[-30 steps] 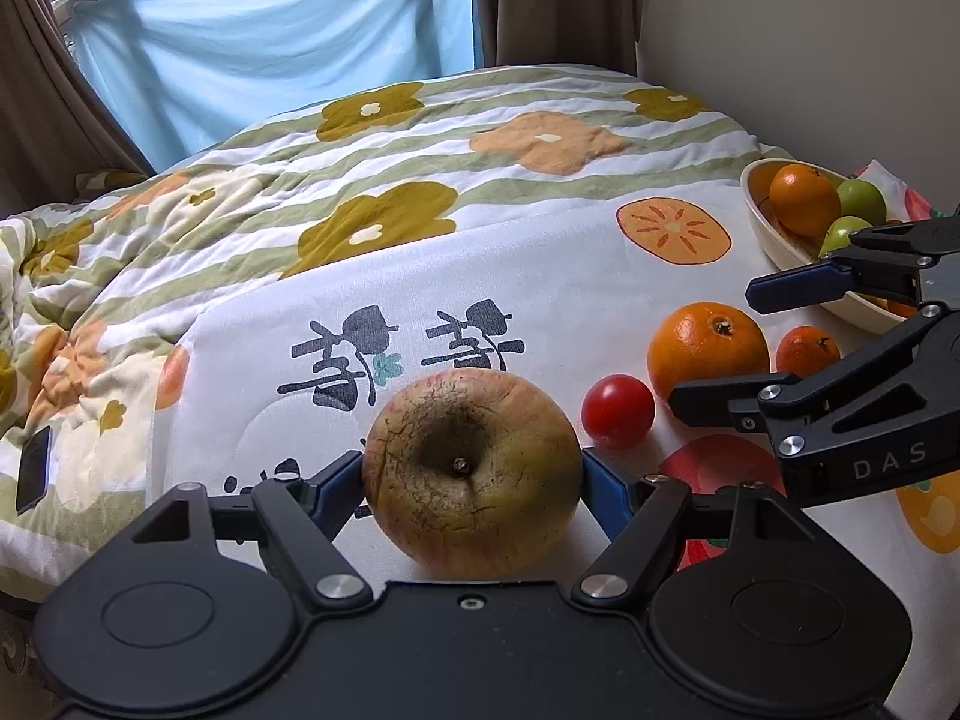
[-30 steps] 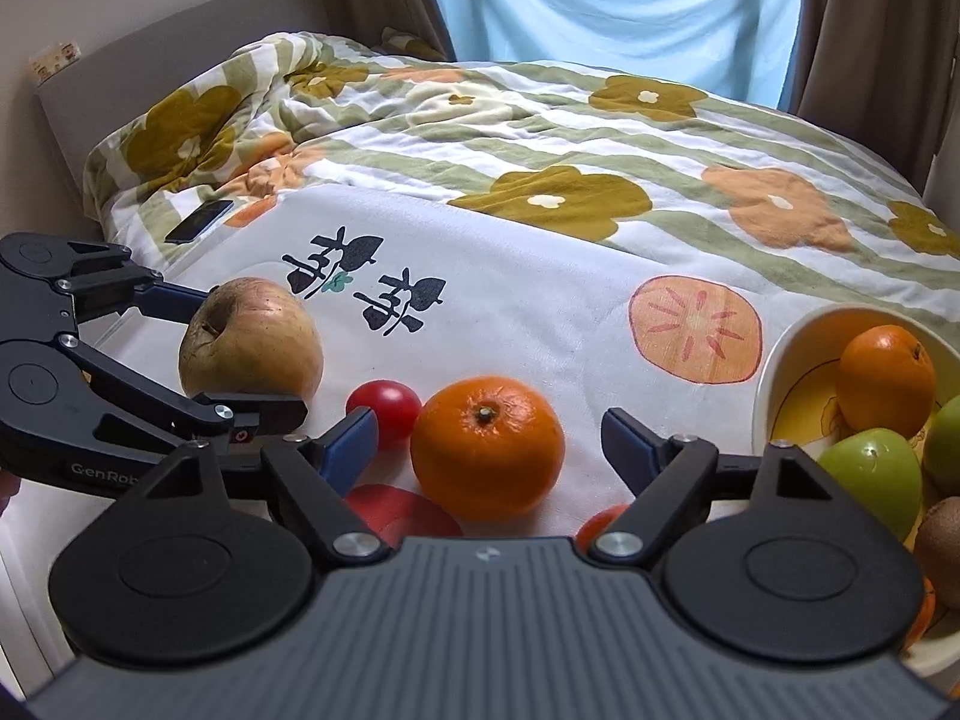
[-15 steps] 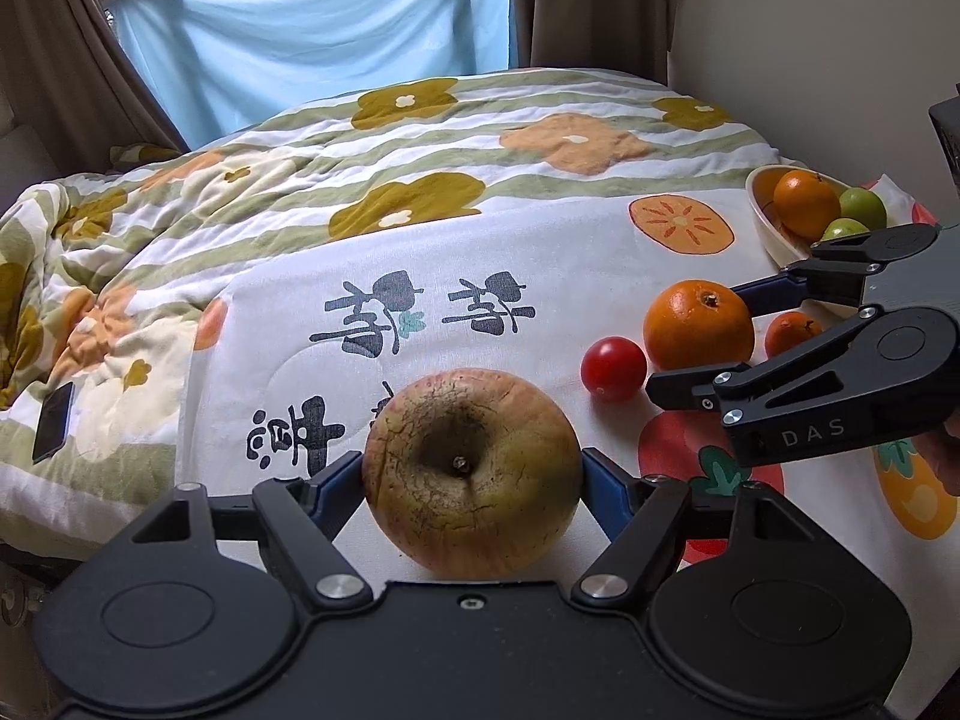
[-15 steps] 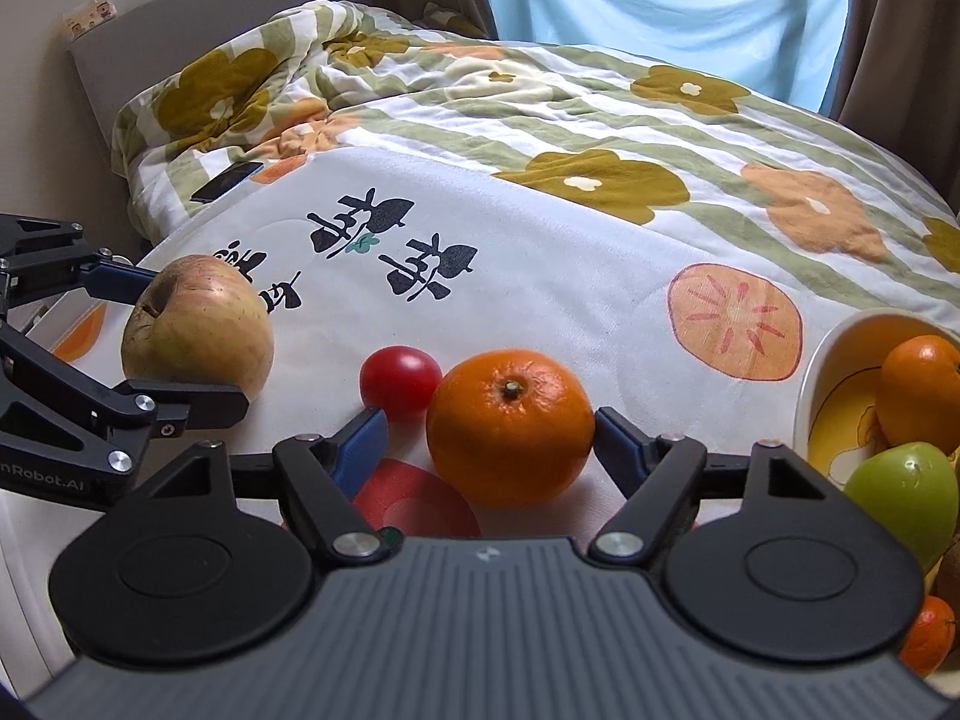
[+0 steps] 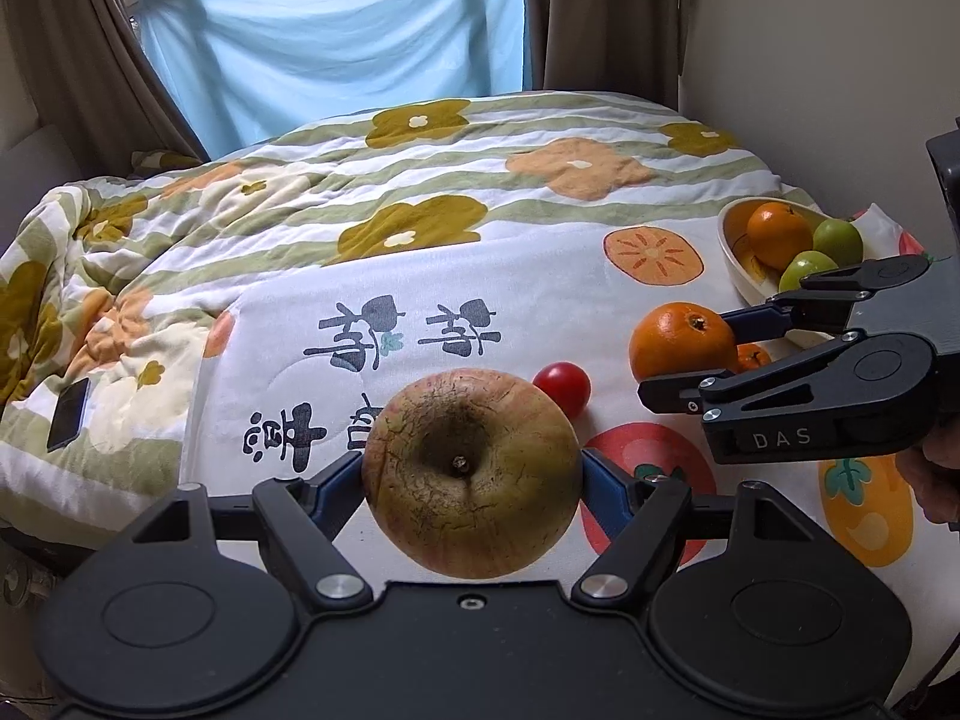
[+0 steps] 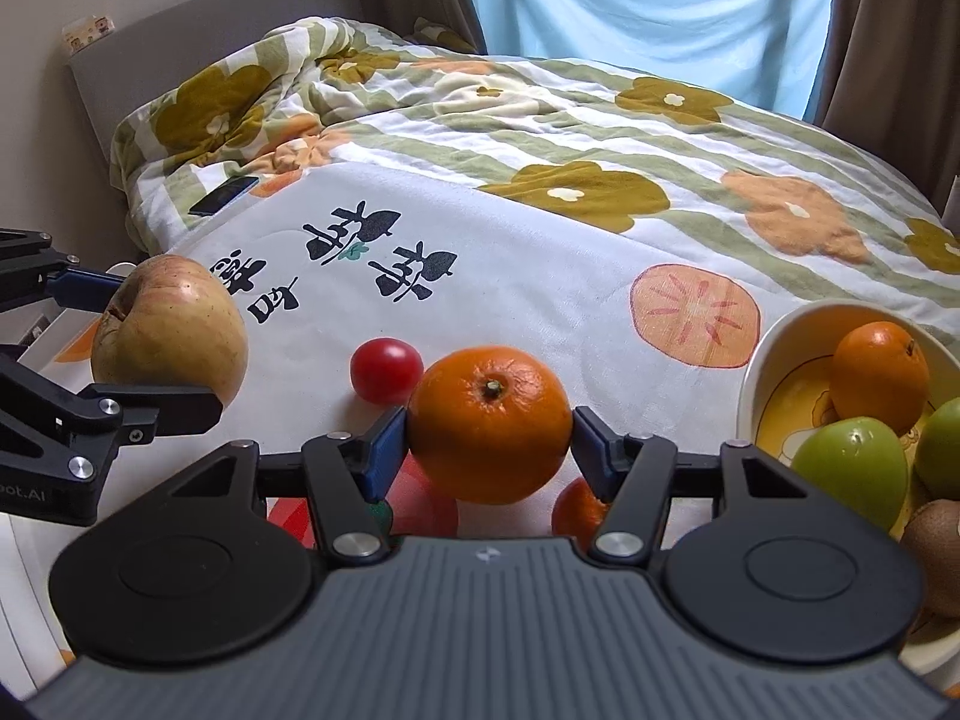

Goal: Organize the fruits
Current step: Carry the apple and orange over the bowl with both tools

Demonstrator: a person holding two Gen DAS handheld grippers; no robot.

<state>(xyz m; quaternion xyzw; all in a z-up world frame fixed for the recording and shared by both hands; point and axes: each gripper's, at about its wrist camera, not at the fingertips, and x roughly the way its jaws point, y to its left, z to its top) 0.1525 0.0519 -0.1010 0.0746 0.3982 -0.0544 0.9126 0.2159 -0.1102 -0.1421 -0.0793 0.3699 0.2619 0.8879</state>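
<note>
Left gripper (image 5: 471, 477) is clamped on a large apple (image 5: 471, 474), held above the bedspread (image 5: 420, 276). Right gripper (image 6: 489, 441) is closing its jaws around an orange (image 6: 489, 423), both pads at the peel. A cherry tomato (image 6: 386, 370) lies just beside it, a fruit-filled bowl (image 6: 762, 354) at right.

Right gripper (image 6: 489, 441) closing around orange (image 6: 489, 423)
</note>
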